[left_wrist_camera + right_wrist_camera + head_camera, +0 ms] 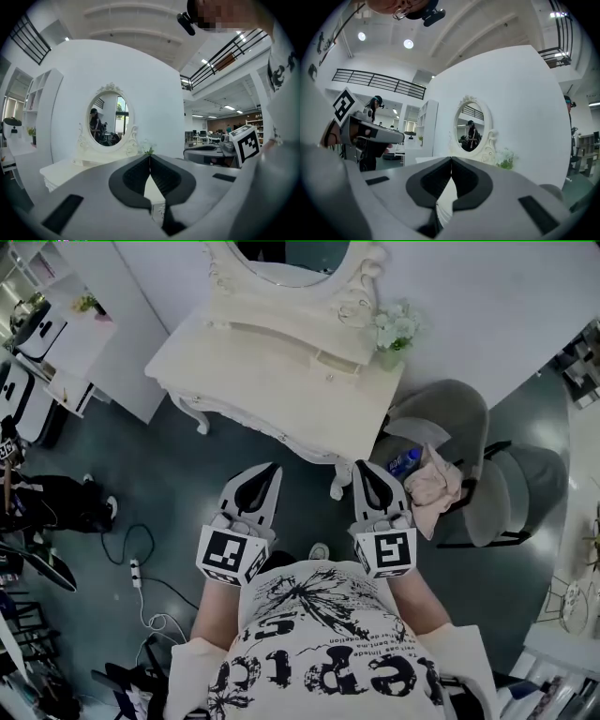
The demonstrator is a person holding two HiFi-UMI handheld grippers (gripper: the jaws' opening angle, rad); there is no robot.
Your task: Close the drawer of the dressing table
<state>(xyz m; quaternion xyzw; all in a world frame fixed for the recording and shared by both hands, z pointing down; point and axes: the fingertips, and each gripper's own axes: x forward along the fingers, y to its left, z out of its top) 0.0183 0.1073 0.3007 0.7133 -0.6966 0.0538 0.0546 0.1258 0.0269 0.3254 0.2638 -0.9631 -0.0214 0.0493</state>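
Cream dressing table: carved oval mirror, curved legs. Left gripper, right gripper: jaws clenched, empty.

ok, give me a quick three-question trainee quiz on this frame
1. True or false: the left gripper and the right gripper are both shut and empty.
2. What lies on the grey chair? A) pink cloth B) laptop C) helmet
3. In the head view, the flowers stand at the dressing table's ___ end.
Key: 1 true; 2 A; 3 right.
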